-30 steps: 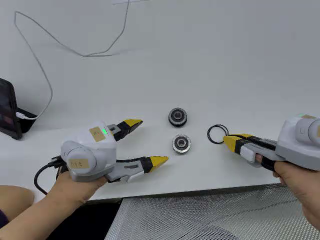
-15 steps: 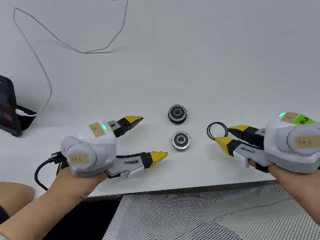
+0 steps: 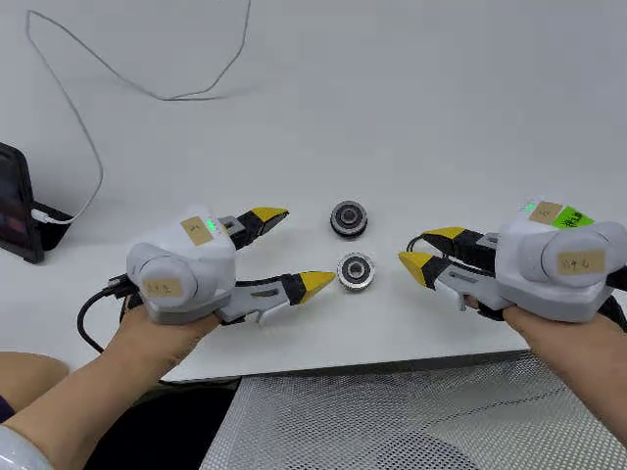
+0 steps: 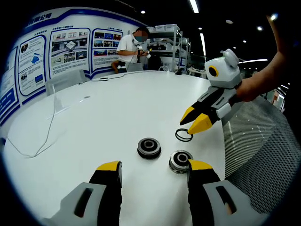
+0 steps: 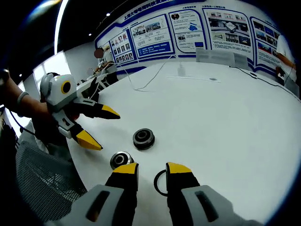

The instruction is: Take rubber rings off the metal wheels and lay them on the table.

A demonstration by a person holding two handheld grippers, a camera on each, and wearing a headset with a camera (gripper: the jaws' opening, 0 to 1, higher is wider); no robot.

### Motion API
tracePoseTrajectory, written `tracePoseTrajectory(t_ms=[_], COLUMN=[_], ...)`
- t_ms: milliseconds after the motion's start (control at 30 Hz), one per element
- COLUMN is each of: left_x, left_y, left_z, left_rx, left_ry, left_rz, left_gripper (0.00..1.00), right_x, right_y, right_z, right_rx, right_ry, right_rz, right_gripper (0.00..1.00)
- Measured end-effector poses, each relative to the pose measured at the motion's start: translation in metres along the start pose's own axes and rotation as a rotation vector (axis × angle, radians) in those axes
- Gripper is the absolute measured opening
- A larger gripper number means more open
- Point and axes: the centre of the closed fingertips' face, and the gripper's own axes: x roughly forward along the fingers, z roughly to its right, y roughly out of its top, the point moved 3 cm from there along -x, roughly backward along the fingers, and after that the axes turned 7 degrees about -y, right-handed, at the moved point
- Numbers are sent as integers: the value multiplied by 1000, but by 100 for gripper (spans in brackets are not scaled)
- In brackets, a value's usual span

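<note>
At the far left edge of the white worktop [image 3: 441,117] a dark device [image 3: 15,206] lies with a grey cable [image 3: 167,99] plugged in and looping away across the surface. You hold your left gripper [image 3: 291,249] low over the worktop, its yellow-tipped fingers [image 3: 315,284] spread wide and released, grasping nothing. The nearer fingertip sits just beside the near wheel [image 3: 356,271], whose rim looks bare and silvery. The far wheel [image 3: 349,218] lies just behind it, apart from both grippers, with a black rubber band around its rim. To the right, the loose rubber ring [image 4: 184,135] lies flat on the worktop, partly hidden under your right gripper [image 3: 428,249]. Its fingers are released, a moderate gap between them, and they point toward the near wheel without touching it or the ring.
</note>
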Motion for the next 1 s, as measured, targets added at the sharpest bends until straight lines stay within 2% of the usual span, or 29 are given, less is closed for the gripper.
tracePoseTrajectory(t_ms=[267, 467, 1000], left_x=[13, 24, 41], left_y=[11, 17, 16], left_z=[-2, -3, -9], left_rx=[25, 46, 75], left_ry=[-18, -28, -36], left_rz=[9, -1, -43], left_gripper=[43, 34, 25], right_x=[13, 21, 33], right_y=[7, 13, 14], right_z=[-5, -11, -14], right_rx=[-39, -65, -70], right_ry=[24, 46, 62], right_rz=[2, 5, -4], right_gripper=[25, 24, 22])
